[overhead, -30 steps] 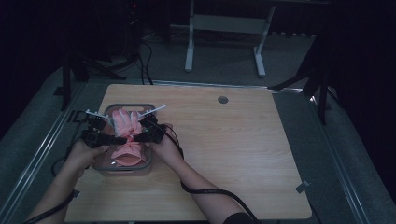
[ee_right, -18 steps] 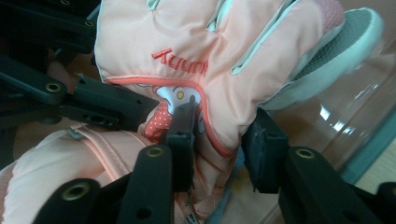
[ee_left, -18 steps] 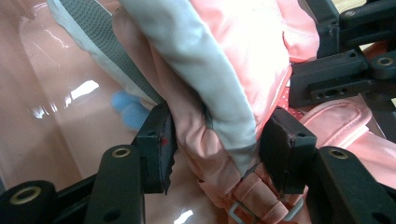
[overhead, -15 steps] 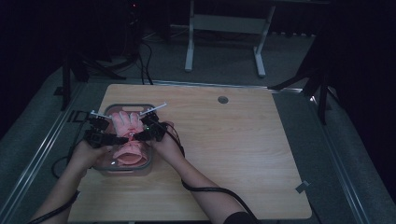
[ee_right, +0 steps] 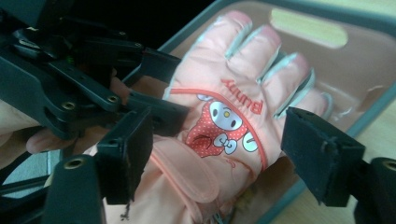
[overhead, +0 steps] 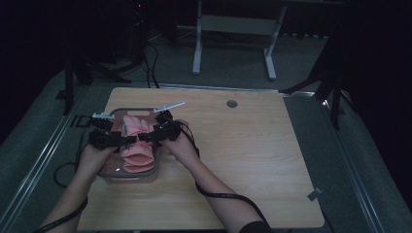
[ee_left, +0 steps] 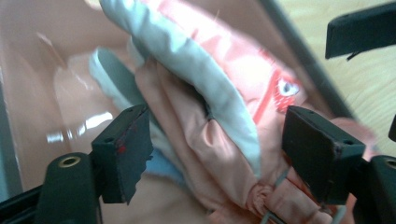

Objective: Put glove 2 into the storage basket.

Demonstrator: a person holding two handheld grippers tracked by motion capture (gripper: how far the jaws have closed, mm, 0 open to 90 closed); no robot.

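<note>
Tongs on both hands have just been opening, and their pads now stand clear of the pink glove (overhead: 137,145). Left tongs (overhead: 127,141): jaws spread wide, with the folded cuff between them but not pinched; the pads do not press on it. Right tongs (overhead: 145,138): jaws likewise spread, straddling the printed back of the glove without contact. Compared with the earlier frames, both hands sit slightly nearer the person. The glove lies inside the grey-rimmed tray (overhead: 156,167), fingers pointing to the tray's far end. Judgement: the glove has been released into the tray; placement appears complete, withdrawal remains. The tray sits on the left part of the surface (overhead: 252,160).
</note>
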